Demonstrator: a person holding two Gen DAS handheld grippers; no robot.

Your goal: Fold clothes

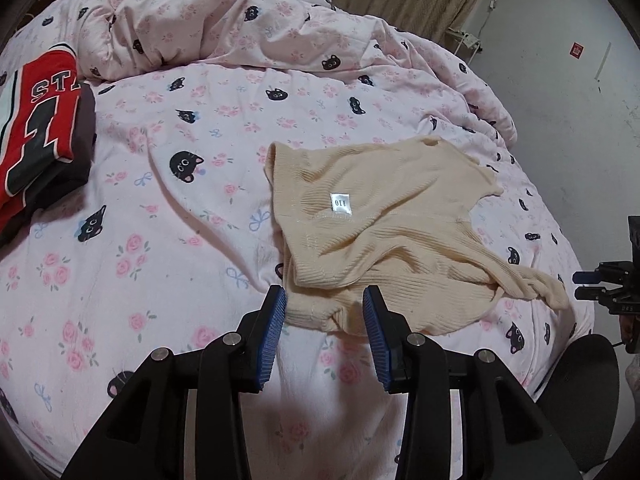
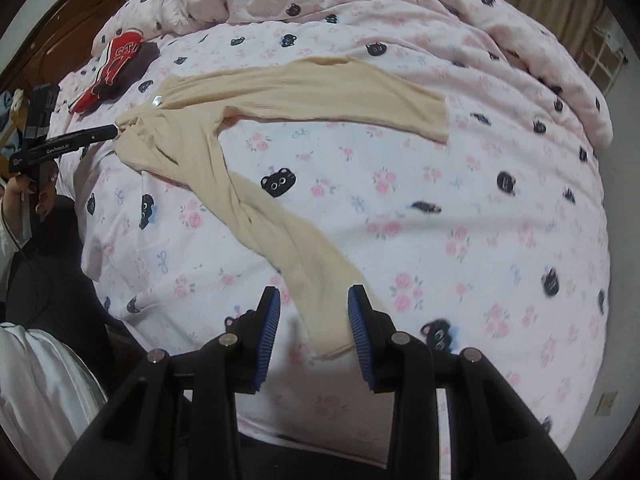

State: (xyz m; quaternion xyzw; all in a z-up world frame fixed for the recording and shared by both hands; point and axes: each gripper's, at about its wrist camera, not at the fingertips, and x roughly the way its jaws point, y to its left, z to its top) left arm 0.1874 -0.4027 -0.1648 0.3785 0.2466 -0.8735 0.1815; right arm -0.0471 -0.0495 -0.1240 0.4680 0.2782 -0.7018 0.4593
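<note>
My left gripper (image 1: pixel 324 300) and right gripper (image 2: pixel 312 300) stand apart over the cream ribbed sweater (image 1: pixel 384 232), crumpled near the bed's (image 1: pixel 180 280) edge; grip hem and cuff squarely, pull flat.

The light is soft, even and indoor, rather dim, and it gives a weak shadow on the bedsheet (image 1: pixel 168 240) just under each gripper. Both fisheye views bend strongly and go black at the corners. The right wrist view is slightly blurred toward its right edge.
</note>
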